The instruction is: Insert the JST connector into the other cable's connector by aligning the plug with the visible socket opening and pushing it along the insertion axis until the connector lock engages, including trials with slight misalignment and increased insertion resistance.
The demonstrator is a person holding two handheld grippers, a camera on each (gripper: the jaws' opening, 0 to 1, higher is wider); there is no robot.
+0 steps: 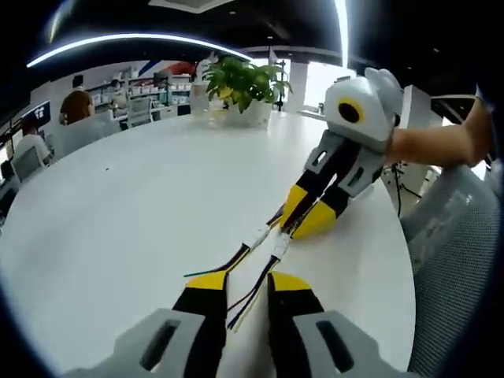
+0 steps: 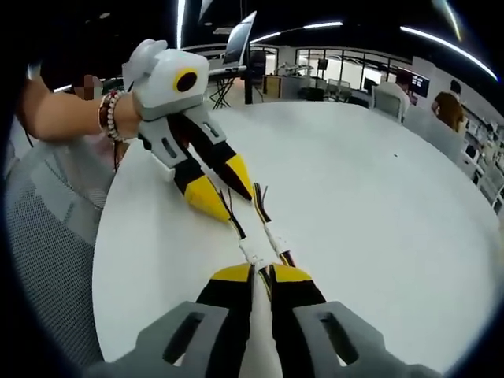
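Observation:
Two white JST connectors lie side by side on the white table (image 1: 142, 205). One connector (image 1: 279, 246) trails dark wires back between my left gripper's (image 1: 248, 282) yellow-tipped jaws, which hold those wires with a narrow gap. The other connector (image 1: 256, 236) has wires running toward the right gripper (image 1: 293, 228), which reaches in from the right. In the right gripper view my right gripper (image 2: 262, 274) is shut on wires just behind the connectors (image 2: 253, 252) (image 2: 276, 235). The left gripper (image 2: 236, 206) comes in from the upper left. I cannot tell whether the connectors touch.
A potted plant (image 1: 240, 87) stands at the table's far edge. A grey mesh chair (image 1: 453, 260) sits by the right rim of the table. A person's forearm (image 2: 67, 118) with a bead bracelet holds the left gripper. People and desks fill the office behind.

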